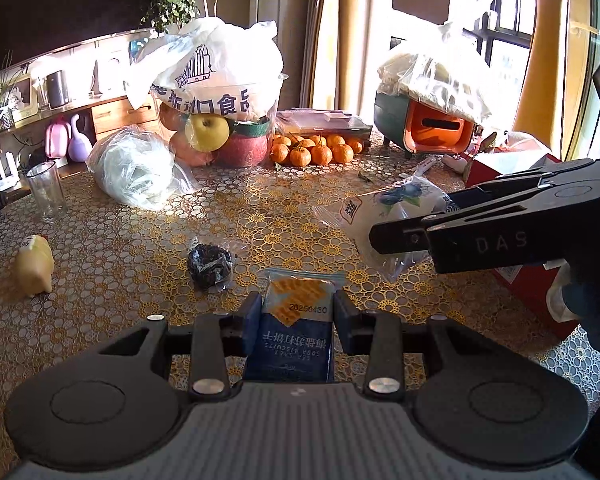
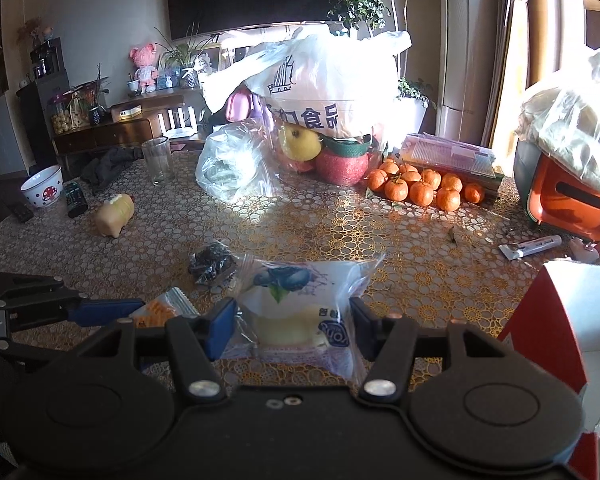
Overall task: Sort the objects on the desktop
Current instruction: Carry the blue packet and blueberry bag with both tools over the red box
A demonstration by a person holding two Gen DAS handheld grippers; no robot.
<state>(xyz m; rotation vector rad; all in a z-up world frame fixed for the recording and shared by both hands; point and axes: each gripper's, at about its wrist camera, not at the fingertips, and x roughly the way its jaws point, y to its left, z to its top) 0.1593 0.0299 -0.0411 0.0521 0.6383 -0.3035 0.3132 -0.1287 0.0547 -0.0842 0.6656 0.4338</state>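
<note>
My left gripper (image 1: 296,316) is shut on a blue soda biscuit packet (image 1: 292,340), held just above the table. It also shows in the right wrist view (image 2: 100,312) with the packet's orange end (image 2: 160,312) sticking out. My right gripper (image 2: 294,320) is shut on a clear blueberry bread bag (image 2: 296,308). In the left wrist view the right gripper (image 1: 384,236) holds that bag (image 1: 380,208) above the table at the right. A small bag of dark dried fruit (image 1: 210,264) lies on the table ahead; it also shows in the right wrist view (image 2: 212,264).
A red box (image 2: 556,320) stands at the right. Behind are tangerines (image 1: 312,152), a fruit container under a white bag (image 1: 220,120), a clear bag of greens (image 1: 136,172), a glass (image 1: 46,190), a pig toy (image 1: 34,266) and an orange-green appliance (image 1: 432,128).
</note>
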